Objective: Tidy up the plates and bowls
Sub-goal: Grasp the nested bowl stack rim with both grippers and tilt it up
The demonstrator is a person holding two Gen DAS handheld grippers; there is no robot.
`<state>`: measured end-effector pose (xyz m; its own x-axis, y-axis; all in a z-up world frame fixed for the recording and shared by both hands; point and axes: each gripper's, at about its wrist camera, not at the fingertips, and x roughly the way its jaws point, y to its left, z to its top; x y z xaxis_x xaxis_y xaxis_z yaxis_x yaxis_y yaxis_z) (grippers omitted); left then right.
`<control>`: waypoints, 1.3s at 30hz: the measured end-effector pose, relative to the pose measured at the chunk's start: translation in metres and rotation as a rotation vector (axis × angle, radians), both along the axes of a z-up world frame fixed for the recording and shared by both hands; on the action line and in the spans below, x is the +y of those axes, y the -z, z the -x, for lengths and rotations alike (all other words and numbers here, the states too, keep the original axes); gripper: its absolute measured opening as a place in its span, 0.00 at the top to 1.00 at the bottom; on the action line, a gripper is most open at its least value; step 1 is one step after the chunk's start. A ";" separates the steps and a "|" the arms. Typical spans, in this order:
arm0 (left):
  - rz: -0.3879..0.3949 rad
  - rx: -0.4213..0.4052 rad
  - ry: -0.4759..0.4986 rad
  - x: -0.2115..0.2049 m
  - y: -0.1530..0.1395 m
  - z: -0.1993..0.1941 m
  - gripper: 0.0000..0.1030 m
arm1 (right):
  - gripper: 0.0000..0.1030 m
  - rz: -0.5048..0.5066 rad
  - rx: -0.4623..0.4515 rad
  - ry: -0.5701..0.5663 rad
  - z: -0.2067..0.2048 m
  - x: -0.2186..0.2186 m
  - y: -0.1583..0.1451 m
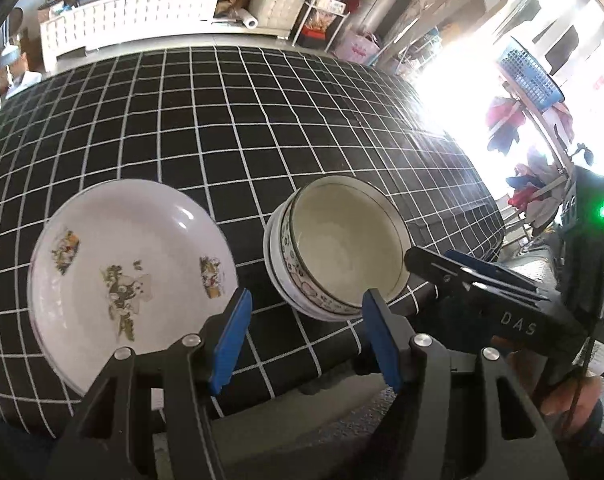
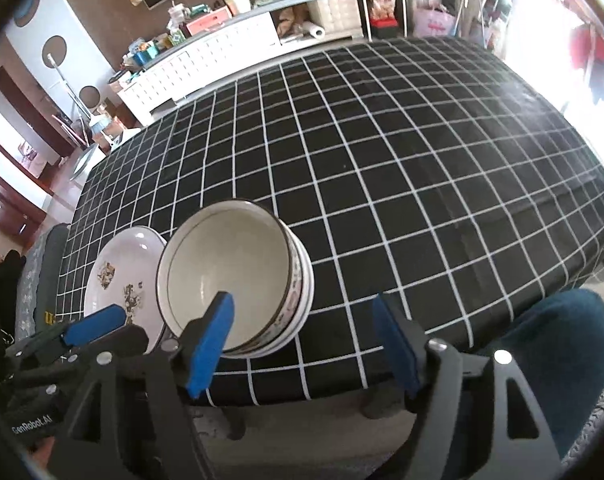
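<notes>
Where cloth lies: one plate (image 1: 129, 276), stacked bowls (image 1: 338, 248).

Black checked tablecloth (image 1: 261, 120), blue basket (image 1: 528, 74).

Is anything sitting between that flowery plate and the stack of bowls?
No. Between the plate and the stacked bowls, the left wrist view shows only bare checked tablecloth.

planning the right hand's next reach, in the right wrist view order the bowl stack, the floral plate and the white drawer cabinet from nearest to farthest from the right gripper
From the right gripper, open:
1. Bowl stack, just ahead by its left finger, near table edge.
2. Floral plate, left of and behind the bowls.
3. White drawer cabinet, beyond the table's far side.
</notes>
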<state>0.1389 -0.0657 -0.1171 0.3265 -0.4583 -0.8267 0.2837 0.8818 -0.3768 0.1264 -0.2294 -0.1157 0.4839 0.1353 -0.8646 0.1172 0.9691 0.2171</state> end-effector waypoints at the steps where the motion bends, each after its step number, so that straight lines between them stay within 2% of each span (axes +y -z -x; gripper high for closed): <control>1: 0.007 0.008 0.008 -0.001 0.002 -0.004 0.47 | 0.26 -0.005 0.004 0.001 -0.002 0.000 0.001; 6: 0.025 0.027 0.039 -0.004 0.009 -0.020 0.47 | 0.22 -0.020 0.025 -0.003 -0.014 0.000 0.008; 10: 0.052 0.079 0.072 -0.006 0.021 -0.033 0.47 | 0.22 -0.051 0.067 -0.011 -0.024 0.000 0.019; 16: 0.017 0.100 0.101 -0.012 0.034 -0.046 0.47 | 0.20 -0.084 0.126 -0.004 -0.036 -0.003 0.038; 23: 0.022 0.157 0.148 -0.023 0.055 -0.057 0.47 | 0.20 -0.123 0.199 0.013 -0.047 -0.008 0.058; 27: 0.031 0.165 0.157 -0.023 0.058 -0.059 0.46 | 0.20 -0.131 0.214 0.016 -0.053 -0.013 0.062; 34: 0.009 0.177 0.177 -0.018 0.064 -0.061 0.46 | 0.13 -0.182 0.235 -0.005 -0.061 -0.019 0.069; 39: -0.014 0.180 0.187 -0.023 0.066 -0.058 0.46 | 0.12 -0.195 0.219 -0.023 -0.059 -0.026 0.070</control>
<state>0.1968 -0.0890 -0.1831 0.0843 -0.4854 -0.8702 0.3719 0.8255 -0.4244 0.1850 -0.2559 -0.1860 0.2834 0.3174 -0.9049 0.1607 0.9146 0.3712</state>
